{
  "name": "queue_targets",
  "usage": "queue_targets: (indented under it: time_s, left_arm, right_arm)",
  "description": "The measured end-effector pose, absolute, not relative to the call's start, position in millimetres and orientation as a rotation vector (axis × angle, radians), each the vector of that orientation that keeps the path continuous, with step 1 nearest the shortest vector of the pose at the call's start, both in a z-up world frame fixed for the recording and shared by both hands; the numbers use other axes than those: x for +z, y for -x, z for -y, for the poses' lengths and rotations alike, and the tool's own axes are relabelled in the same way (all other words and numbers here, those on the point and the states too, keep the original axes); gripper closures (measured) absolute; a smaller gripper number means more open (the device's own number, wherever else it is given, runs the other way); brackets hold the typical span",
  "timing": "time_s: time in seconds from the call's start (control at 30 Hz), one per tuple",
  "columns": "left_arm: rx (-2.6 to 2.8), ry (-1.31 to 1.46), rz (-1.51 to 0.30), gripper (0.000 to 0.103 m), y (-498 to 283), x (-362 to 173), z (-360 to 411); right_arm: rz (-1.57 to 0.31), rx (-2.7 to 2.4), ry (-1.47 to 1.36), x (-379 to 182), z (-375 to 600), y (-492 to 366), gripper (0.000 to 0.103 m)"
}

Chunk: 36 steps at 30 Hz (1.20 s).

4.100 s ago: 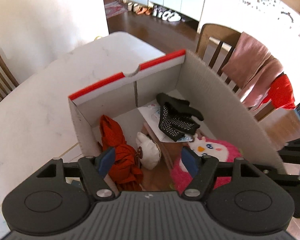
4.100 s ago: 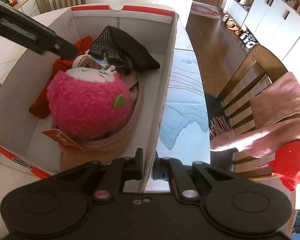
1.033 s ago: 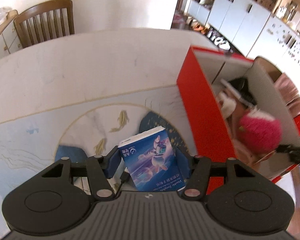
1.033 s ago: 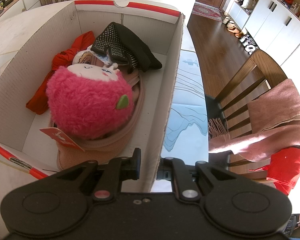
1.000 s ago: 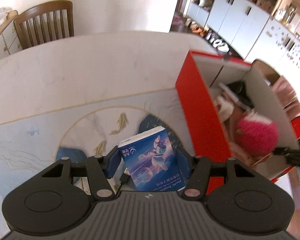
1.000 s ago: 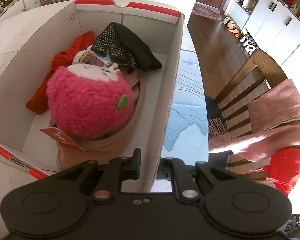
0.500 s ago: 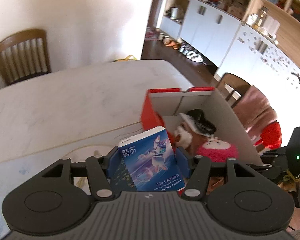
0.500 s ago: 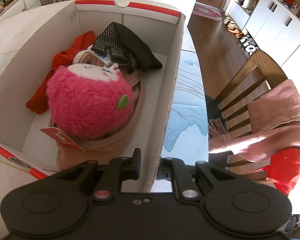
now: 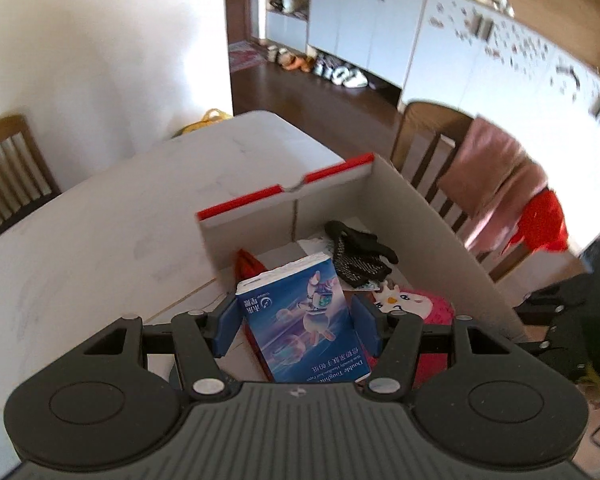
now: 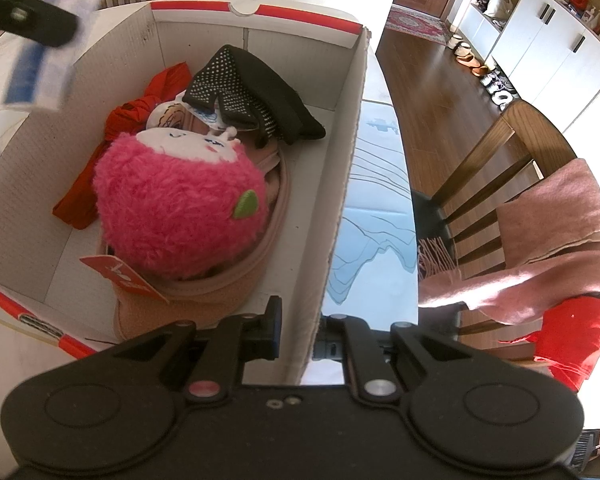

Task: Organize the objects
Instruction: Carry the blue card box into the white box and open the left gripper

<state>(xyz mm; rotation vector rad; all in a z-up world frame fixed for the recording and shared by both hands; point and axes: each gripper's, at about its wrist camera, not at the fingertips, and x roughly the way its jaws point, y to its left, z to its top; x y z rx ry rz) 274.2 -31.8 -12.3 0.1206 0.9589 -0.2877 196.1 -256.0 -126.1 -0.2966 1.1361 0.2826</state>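
Observation:
My left gripper [image 9: 294,326] is shut on a blue tissue pack [image 9: 304,316] with a cartoon figure, held in the air over the near left edge of the red-rimmed cardboard box [image 9: 440,232]. From the right wrist view the pack [image 10: 40,64] shows blurred at the box's far left corner under the left gripper's arm [image 10: 24,20]. My right gripper [image 10: 296,334] is shut on the box's right wall [image 10: 340,200]. Inside lie a pink plush toy [image 10: 180,200], a black dotted glove [image 10: 252,96], a red cloth [image 10: 140,108] and a tan hat [image 10: 220,288].
The box stands on a white table [image 9: 100,232] with a blue patterned mat [image 10: 376,208]. A wooden chair [image 10: 512,168] draped with a pink scarf [image 10: 560,240] and a red garment [image 10: 576,332] stands to the right. Another chair [image 9: 8,172] is at the far left.
My left gripper has carried the tissue pack from above the mat up and across to over the box, rolling as it went. The right gripper has stayed clamped on the box wall.

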Motion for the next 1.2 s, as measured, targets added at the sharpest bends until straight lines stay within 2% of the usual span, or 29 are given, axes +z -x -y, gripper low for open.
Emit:
queue_targets:
  time_s: [0.33, 0.87, 0.97, 1.2]
  left_arm:
    - [-0.271, -0.257, -1.044, 0.044, -297.4, -59.1, 64.6]
    - [-0.256, -0.325, -1.095, 0.044, -317.1, -85.7, 83.5]
    - [-0.262, -0.313, -1.082, 0.033, -314.6, -83.1, 82.8]
    - [-0.275, -0.256, -1.065, 0.033, -305.9, -72.0, 73.6]
  right_arm:
    - [-1.136, 0.288, 0.288, -127.5, 256.1, -197.3, 0.092]
    - [-1.136, 0.288, 0.281, -127.9, 255.4, -198.5, 0.092]
    - [-1.136, 0.287, 0.28, -127.9, 255.3, -198.6, 0.092]
    - [-1.137, 0.287, 0.28, -128.2, 255.6, -198.6, 0.092]
